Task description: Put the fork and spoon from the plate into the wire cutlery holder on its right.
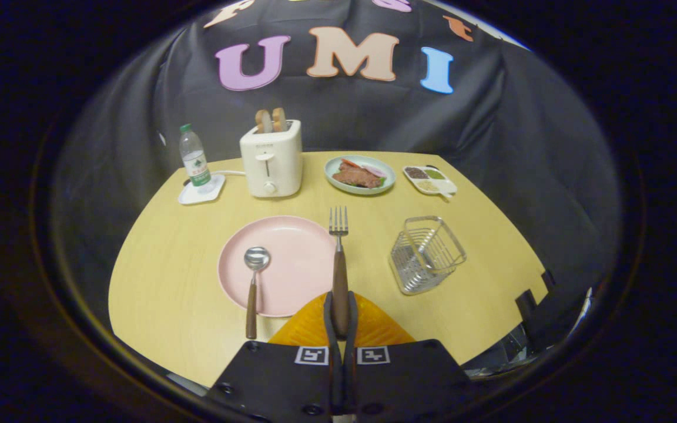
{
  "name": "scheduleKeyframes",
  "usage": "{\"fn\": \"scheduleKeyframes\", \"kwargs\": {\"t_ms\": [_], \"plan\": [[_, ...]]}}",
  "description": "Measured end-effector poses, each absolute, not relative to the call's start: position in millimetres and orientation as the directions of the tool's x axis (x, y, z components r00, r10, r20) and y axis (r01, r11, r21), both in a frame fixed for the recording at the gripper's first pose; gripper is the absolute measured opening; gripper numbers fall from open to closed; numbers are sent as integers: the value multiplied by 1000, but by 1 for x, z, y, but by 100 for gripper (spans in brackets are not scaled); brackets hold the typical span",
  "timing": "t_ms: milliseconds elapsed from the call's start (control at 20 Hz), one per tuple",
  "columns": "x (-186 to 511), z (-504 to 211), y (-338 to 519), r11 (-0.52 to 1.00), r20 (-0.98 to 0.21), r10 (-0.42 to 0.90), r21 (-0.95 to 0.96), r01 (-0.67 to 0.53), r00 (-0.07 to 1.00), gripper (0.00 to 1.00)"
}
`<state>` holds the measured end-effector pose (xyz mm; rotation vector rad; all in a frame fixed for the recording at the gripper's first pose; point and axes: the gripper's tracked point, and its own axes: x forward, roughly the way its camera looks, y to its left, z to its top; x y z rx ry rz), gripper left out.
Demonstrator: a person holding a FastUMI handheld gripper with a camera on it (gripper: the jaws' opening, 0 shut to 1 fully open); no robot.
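Fork (339,258) sits clenched by its handle in my gripper (340,320), centre frame. Held so low, it may swivel and miss the holder (426,254) at right, leaving the spoon (254,282) waiting.

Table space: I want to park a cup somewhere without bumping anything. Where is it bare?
Bare wood lies left of the pink plate, below the water bottle, and between the wire holder and the food dishes. The back row by the toaster is crowded. The gripper grips the fork.
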<state>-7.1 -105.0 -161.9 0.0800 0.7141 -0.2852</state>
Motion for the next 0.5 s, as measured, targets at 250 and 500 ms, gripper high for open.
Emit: {"fn": "scheduleKeyframes", "kwargs": {"t_ms": [250,500], "plan": [[-25,-128,-137,933,-755,-262,-38,359,601,3],[-37,-99,-169,927,-837,-262,-79,366,481,3]]}}
